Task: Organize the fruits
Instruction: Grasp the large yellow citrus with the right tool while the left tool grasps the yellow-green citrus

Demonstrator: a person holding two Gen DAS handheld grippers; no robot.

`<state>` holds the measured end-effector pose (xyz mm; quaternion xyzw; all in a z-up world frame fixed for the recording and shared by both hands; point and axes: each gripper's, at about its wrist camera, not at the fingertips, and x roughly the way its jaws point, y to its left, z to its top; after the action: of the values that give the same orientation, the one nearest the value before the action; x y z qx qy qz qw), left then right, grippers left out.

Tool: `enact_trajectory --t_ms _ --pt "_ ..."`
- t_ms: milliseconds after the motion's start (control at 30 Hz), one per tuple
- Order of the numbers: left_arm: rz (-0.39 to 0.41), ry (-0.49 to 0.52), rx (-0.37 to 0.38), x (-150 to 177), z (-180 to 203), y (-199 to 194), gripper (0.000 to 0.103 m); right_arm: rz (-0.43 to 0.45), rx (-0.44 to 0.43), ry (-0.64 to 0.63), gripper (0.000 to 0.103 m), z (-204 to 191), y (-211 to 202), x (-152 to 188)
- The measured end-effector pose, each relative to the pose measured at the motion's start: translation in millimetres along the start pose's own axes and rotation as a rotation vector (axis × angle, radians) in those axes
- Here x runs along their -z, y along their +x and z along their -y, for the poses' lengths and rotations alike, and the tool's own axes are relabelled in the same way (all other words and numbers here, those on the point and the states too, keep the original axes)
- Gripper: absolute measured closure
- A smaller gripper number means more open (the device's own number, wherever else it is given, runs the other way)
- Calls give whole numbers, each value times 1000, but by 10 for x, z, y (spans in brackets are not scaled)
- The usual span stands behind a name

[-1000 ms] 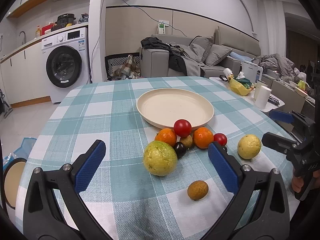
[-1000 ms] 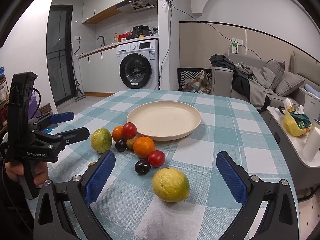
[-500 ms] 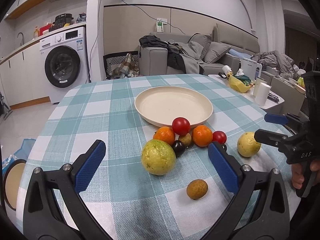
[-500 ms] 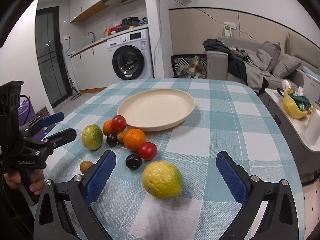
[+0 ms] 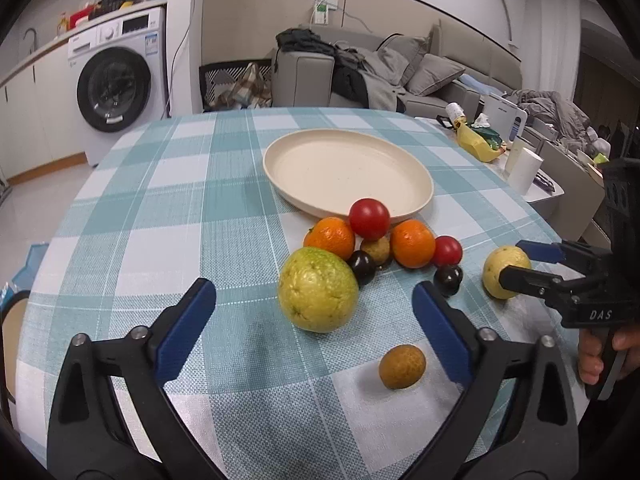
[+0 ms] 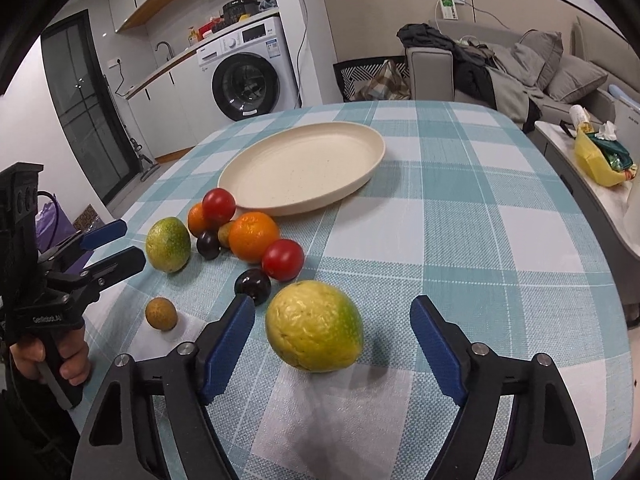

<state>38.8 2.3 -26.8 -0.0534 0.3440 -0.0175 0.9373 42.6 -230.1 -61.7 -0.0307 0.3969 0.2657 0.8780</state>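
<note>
While jaws closing: guava (image 6: 314, 326) btwn.

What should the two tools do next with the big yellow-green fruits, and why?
Probably each tool should ease forward and finish closing. The right tool has one big yellow-green fruit between its fingers, untouched; the left tool faces the other big fruit, just ahead. Both jaws have just been closing. The plate is empty, so the fruits likely go there.

light: even indoor | shadows: soft | edges: warped, possibly vignetted
</note>
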Motion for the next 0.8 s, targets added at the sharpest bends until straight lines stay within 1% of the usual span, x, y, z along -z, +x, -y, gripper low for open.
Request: enact_trajectory --t_ms 33,100,300,367,467,500,533,767,800 --pt "-11 -6 1 -8 -12 34 11 -8 -5 3 23 1 15 3" --pt "-31 -17 5 -18 -42 101 14 -25 -14 9 25 1 41 6" --pt "-75 -13 3 -52 -55 279 32 -55 -14 21 29 7 106 13" --pt "-87 -12 8 -57 -57 316 44 -60 -18 20 30 1 119 13" --pt "-92 -18 17 -57 -62 327 54 -65 -15 12 32 -16 137 12" --pt "-95 -19 23 -52 -62 325 56 -67 -16 11 35 -22 129 16" --pt "-98 -18 26 -50 -60 327 58 -68 -15 10 37 -28 130 20" --pt "-94 -14 35 -53 -51 309 58 -79 -11 3 47 -44 154 14" --pt "-89 -9 34 -54 -44 303 58 -80 -12 0 50 -45 159 15"
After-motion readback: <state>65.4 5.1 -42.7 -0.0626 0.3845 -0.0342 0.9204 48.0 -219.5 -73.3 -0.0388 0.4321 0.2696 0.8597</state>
